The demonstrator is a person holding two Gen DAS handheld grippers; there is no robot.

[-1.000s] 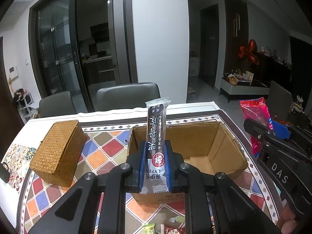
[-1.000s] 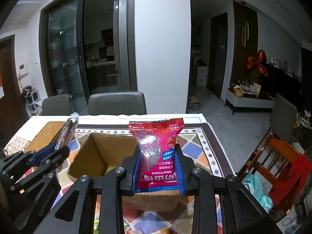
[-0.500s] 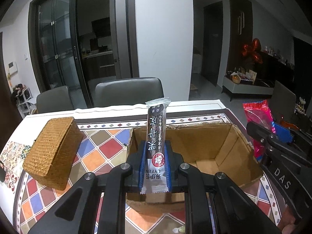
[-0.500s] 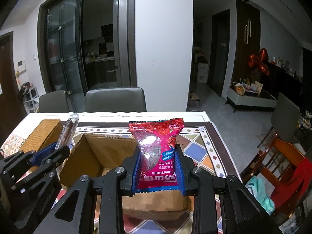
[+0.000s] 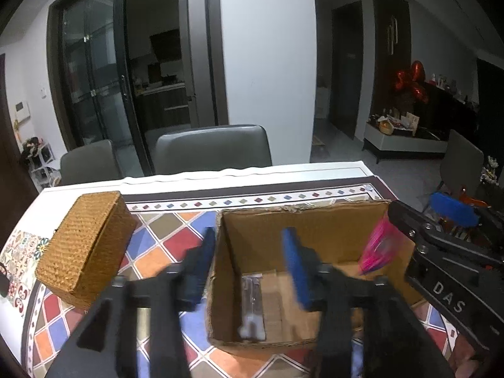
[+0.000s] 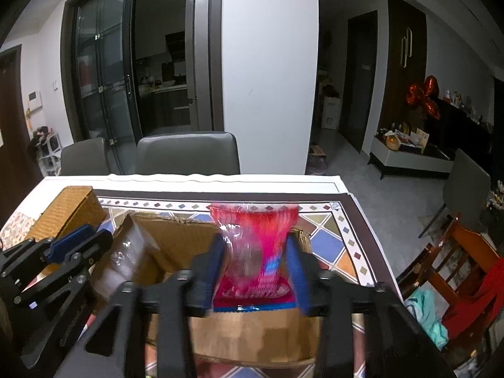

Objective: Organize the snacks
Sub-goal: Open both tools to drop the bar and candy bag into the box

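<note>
Two snacks are over or in the cardboard box (image 5: 315,220) at this moment; the left gripper (image 5: 249,261) has its blue pads spread wide with nothing between them, straddling the box's left wall, and the dark stick snack (image 5: 252,305) lies on the box floor directly below and ahead of it, long axis running away from the camera along the left wall. The right gripper (image 6: 255,267) is the one the coming move turns on; its fingers stand apart on either side of the red hawthorn packet (image 6: 255,249), which sits upright between them, blurred, its lower edge at the box's near rim; whether the pads are pressing it or have just let go I cannot tell from the blur. Judging by that, the packet lies straight ahead of the right gripper and above the box's right half, so a plain release and pull back should land it inside, beside the stick snack rather than on it. The woven basket (image 5: 85,245) stands well to the left on the patterned tablecloth (image 5: 176,230), clear of both arms.
</note>
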